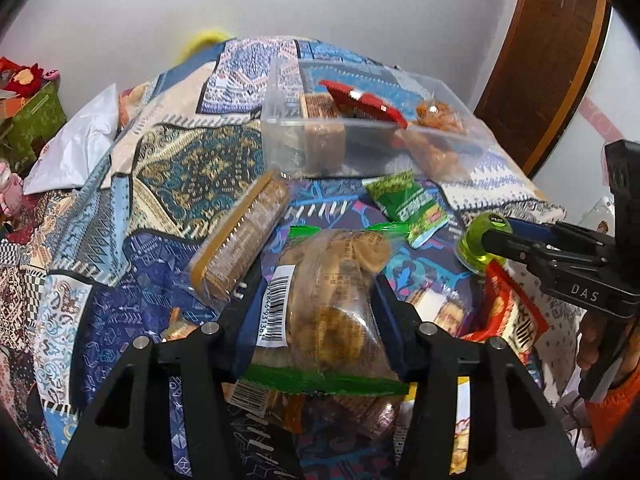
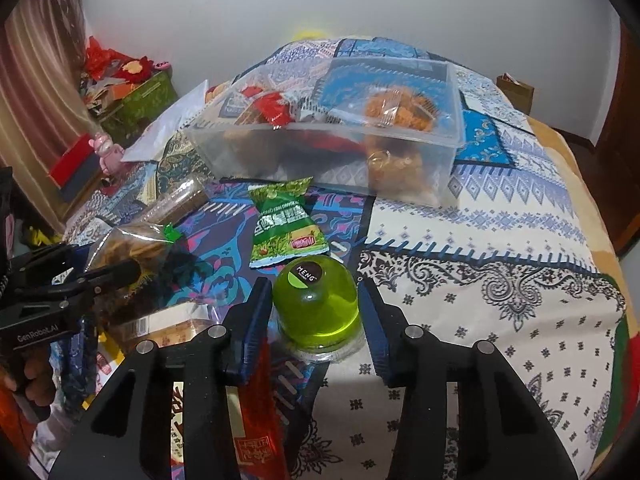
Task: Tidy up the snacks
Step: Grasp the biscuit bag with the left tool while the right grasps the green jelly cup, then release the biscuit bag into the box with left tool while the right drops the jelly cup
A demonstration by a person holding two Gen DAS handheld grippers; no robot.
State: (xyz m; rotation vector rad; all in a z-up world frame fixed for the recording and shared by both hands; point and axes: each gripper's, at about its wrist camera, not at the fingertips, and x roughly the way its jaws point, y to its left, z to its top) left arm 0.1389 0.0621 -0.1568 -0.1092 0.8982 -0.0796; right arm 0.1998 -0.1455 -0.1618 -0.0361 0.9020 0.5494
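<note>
My left gripper [image 1: 316, 304] is shut on a clear bag of round cookies [image 1: 332, 300] with green seals, held above the patterned cloth. My right gripper [image 2: 314, 304] straddles a green jelly cup [image 2: 316, 304] labelled MENG; its pads stand a little off the cup's sides. In the left wrist view the right gripper [image 1: 486, 246] has the jelly cup [image 1: 478, 248] at its tips. A clear plastic box [image 2: 416, 160] at the back holds red packets and orange snacks. A green snack packet [image 2: 286, 228] and a cracker sleeve [image 1: 240, 236] lie on the cloth.
A red snack bag [image 2: 256, 412] lies under my right gripper. More packets [image 1: 264, 396] lie under the left one. A white plastic bag [image 1: 76, 148] sits at the left. A green gift box [image 2: 140, 96] stands beyond the bed. A brown door [image 1: 548, 60] is at the right.
</note>
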